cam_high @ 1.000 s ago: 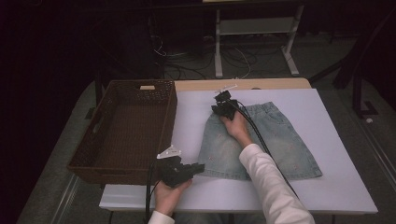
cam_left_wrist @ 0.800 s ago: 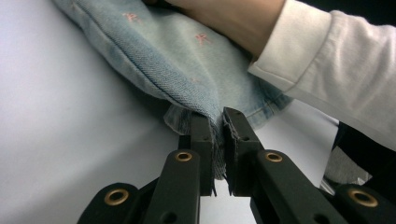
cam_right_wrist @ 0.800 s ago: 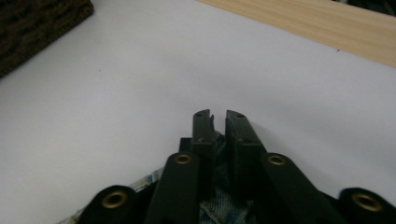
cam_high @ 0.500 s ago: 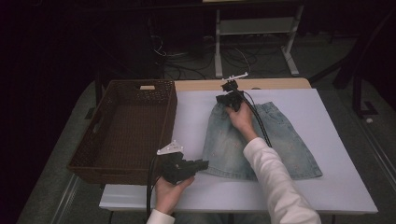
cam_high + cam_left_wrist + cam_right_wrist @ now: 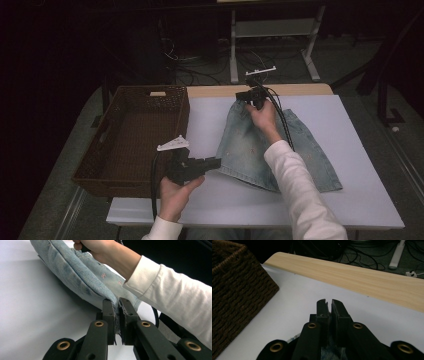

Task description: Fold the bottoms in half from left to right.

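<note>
Both grippers hold the denim skirt [image 5: 272, 150], which lies on the white table [image 5: 360, 200] to the right of the basket [image 5: 130, 135]. We note the left gripper [image 5: 212, 162] at the skirt's near left corner; in the left gripper view its jaws are pressed together on the hem edge [image 5: 110, 296], with cloth caught between the pads. The right gripper [image 5: 247, 95] sits at the far end, at the waistband. In the right gripper view its jaws stand nearly together, and denim [image 5: 332, 350] shows low between them, so we judge it pinches the waist; the contact at the pads themselves is not plain to see.

Progress, as we judge it: the grasping stage is complete on the left and very likely on the right. The left edge of the skirt is raised off the table between the two grips, while the right half lies flat. No fold is formed yet, and the basket holds nothing we can see.

Remaining, on our reading: carry the lifted edge across to fold the skirt, or lift the whole garment, and then place it in the basket. Which of these is intended we cannot settle from these views. The right hand's [image 5: 262, 117] cable [image 5: 285, 130] trails over the cloth and could snag during a fold.
</note>
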A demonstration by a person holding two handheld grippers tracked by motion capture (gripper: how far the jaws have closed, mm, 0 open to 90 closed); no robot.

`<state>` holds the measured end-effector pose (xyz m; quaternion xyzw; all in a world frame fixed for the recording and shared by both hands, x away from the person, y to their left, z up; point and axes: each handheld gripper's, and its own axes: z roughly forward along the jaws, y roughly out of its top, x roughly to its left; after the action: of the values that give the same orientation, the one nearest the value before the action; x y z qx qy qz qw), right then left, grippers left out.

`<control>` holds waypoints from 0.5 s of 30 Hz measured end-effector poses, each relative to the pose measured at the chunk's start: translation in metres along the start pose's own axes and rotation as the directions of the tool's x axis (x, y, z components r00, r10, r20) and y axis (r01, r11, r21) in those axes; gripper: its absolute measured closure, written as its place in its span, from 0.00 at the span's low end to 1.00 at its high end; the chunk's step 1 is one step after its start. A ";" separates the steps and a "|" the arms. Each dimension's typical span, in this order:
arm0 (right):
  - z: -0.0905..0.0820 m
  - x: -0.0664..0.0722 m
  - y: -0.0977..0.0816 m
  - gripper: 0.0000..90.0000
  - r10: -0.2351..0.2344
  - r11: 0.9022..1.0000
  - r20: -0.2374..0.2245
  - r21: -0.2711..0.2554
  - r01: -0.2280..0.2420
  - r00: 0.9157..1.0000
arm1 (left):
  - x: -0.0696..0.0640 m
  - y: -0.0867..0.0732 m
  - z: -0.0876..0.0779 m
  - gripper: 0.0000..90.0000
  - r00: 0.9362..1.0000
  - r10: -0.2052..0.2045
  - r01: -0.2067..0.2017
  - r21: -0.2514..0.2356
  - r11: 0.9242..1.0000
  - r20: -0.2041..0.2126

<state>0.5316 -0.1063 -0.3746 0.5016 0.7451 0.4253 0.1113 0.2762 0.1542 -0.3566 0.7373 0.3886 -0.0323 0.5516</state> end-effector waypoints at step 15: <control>-0.001 0.021 0.015 0.94 -0.041 0.999 -0.088 -0.020 0.039 0.995 | -0.016 0.009 -0.014 0.93 0.998 0.059 -0.059 -0.009 0.998 0.015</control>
<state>0.5307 -0.0874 -0.3572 0.4662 0.7552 0.4517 0.0913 0.2655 0.1568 -0.3366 0.7458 0.3627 -0.0201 0.5585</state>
